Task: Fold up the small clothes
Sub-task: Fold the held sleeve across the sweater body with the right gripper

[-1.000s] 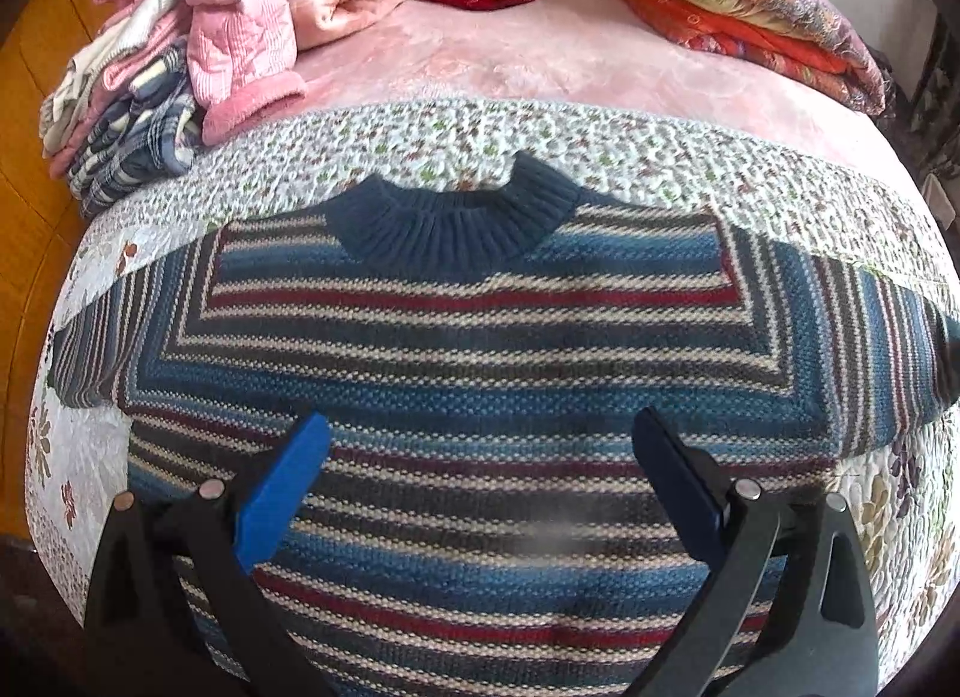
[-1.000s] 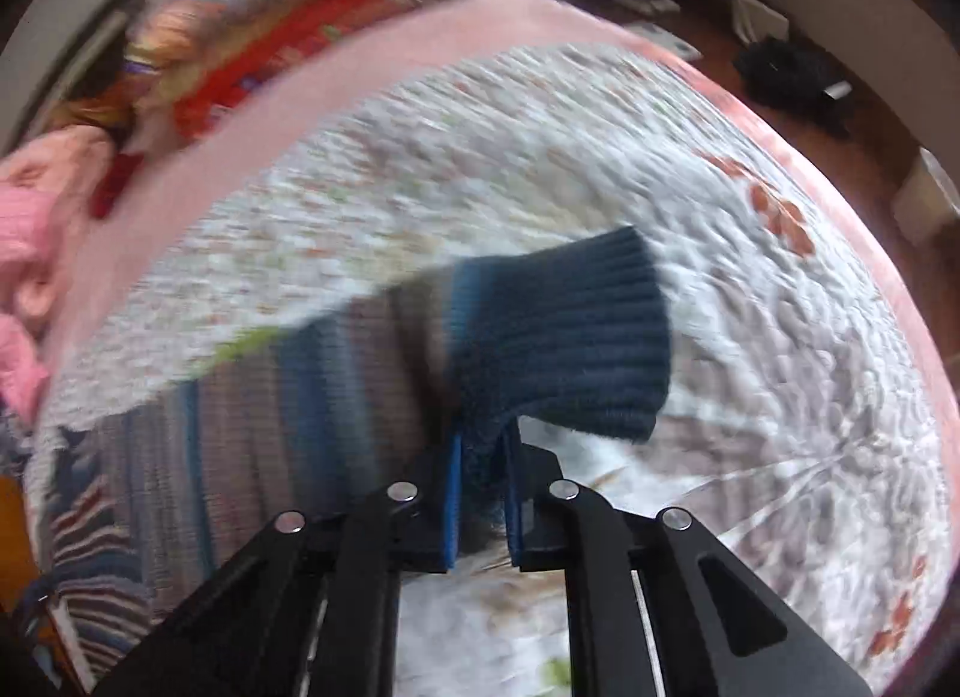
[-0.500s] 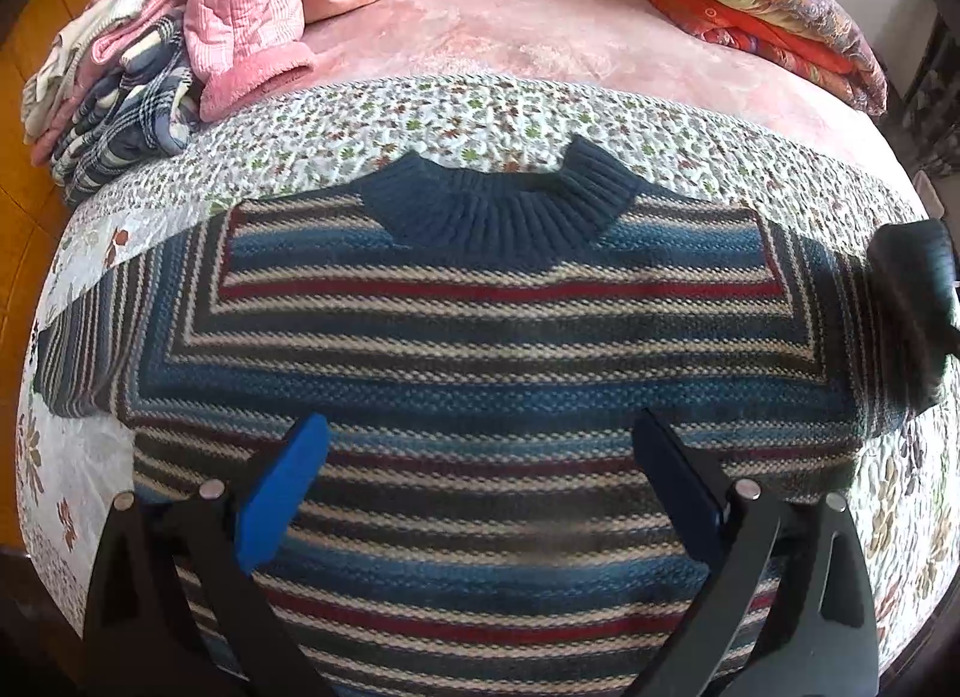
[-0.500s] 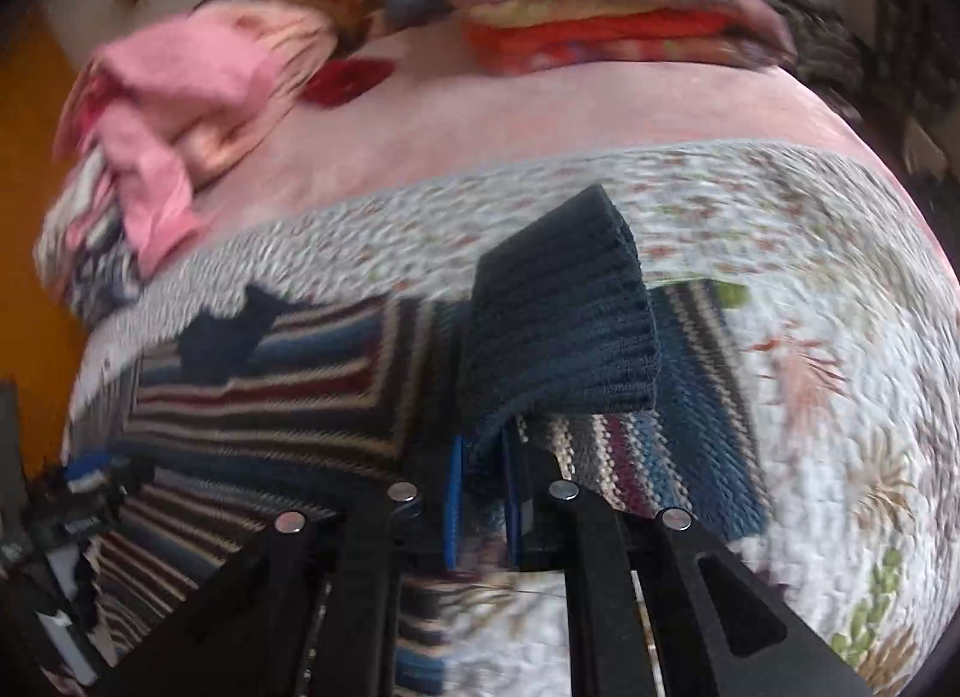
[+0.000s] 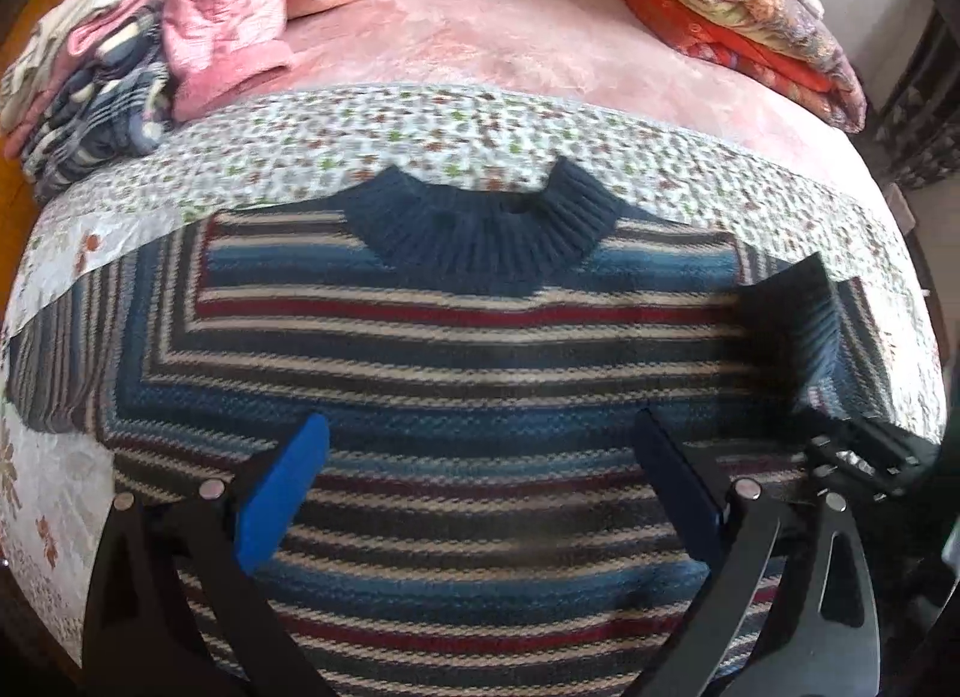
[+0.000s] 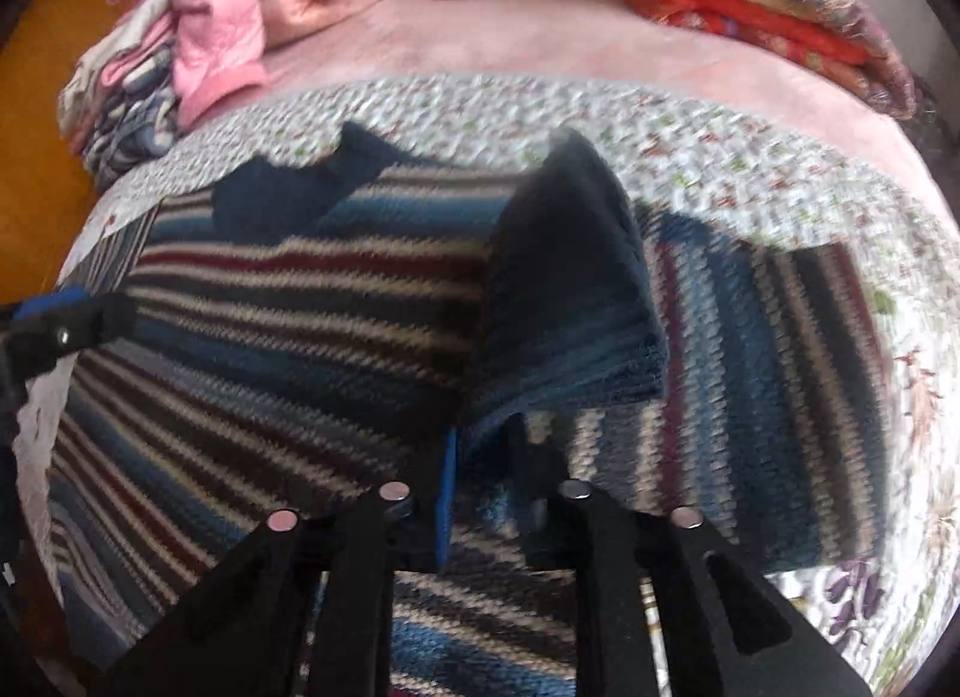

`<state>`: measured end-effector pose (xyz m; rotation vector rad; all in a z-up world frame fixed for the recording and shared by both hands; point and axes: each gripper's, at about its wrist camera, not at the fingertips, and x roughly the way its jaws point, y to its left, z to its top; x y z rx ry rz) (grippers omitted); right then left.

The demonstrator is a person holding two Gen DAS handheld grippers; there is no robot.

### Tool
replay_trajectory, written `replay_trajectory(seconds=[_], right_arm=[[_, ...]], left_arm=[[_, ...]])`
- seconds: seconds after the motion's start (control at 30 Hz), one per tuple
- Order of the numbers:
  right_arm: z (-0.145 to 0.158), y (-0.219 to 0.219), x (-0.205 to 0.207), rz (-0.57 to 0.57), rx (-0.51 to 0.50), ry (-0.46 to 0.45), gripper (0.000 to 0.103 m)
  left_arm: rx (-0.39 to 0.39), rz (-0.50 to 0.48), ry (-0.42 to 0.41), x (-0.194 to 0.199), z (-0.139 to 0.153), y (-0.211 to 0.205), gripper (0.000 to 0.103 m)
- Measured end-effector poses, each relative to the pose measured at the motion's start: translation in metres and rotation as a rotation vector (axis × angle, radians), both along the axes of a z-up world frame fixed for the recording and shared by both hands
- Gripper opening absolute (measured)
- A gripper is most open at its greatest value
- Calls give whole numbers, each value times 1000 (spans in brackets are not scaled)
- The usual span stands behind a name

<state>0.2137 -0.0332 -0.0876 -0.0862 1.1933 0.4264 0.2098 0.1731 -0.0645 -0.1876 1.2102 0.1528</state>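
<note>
- Right tool [image 6: 480,457] is gripping the striped sweater's [image 5: 456,397] navy cuff [image 6: 570,289], carrying it over the body.
- Left tool [image 5: 480,475] is hovering above it, spread wide, holding nothing.

No text, label, brand, number or sign can be read in either view.
</note>
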Motion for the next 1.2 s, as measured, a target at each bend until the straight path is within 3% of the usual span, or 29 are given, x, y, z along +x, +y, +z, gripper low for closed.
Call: replay_trajectory(seconds=[0.03,0.07,0.2,0.4,0.57,0.67,0.7,0.8,0.87,0.93,1.0,1.1,1.2], right_arm=[[-3,1,-3,24,25,27,37],[-4,1,-7,48,56,43,38],[3,-10,-24,64,97,55,38],[22,-67,-53,-74,140,48,38],[25,-97,-73,-145,141,53,38],[25,-107,-77,-174,151,52,39],[25,-110,-78,-185,155,51,39],[25,-114,-78,-196,149,44,39],[26,-113,-77,-197,135,35,39],[27,-113,-78,-202,129,31,39],[29,-115,-77,-210,125,27,39],[30,-118,-73,-233,120,28,39],[33,-125,-68,-274,113,30,39]], left_arm=[[-15,-10,1,2,-1,-4,100],[-28,-19,2,3,-2,-7,100],[-69,-37,15,9,-10,-22,100],[-169,-28,88,21,-39,-44,99],[-197,-45,112,31,-57,-64,99],[-226,-53,143,38,-69,-73,84],[-244,-55,152,40,-73,-76,72],[-284,-33,180,46,-87,-81,62],[-264,-34,165,47,-86,-83,46],[-264,-26,148,48,-82,-83,19],[-264,-3,134,47,-77,-78,7],[-321,25,97,42,-67,-66,5],[-295,35,50,35,-53,-56,5]])
